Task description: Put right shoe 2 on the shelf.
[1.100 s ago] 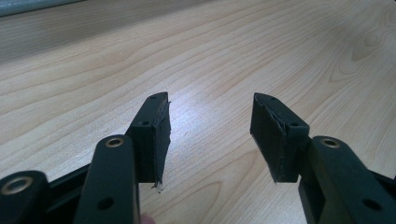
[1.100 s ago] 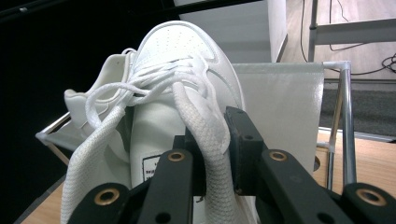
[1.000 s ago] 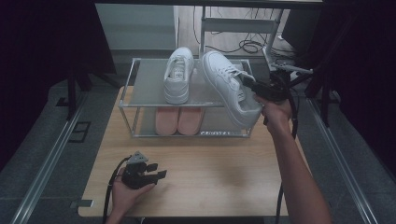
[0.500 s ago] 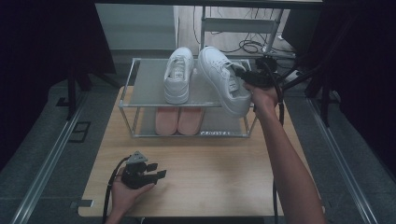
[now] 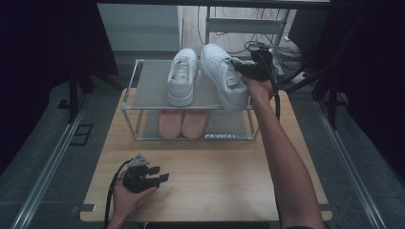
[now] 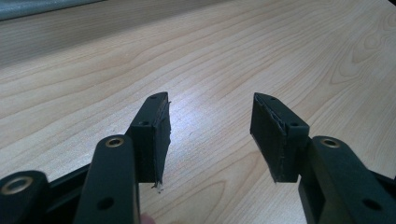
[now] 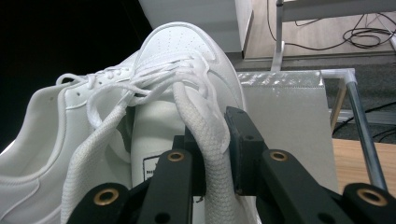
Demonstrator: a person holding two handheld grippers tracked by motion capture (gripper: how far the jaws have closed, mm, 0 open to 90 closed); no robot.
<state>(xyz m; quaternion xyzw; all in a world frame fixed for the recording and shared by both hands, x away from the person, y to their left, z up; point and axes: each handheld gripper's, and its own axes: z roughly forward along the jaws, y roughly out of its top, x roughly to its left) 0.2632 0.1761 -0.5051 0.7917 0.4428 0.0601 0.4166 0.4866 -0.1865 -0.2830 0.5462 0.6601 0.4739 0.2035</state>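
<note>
Here the right gripper [image 7: 215, 154] pinches the leather sneaker's [image 7: 154, 116] padded tongue.

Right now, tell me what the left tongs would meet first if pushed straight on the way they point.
Probably nothing soon: the left tongs stand open, with bare wooden table running ahead; depth beyond is unclear.

Dim high view with black surroundings; soft overhead light falls on the wooden table [image 5: 215, 162]. Gripper views are brighter: mild glare on the wood grain, near jaws slightly soft-focused.
</note>
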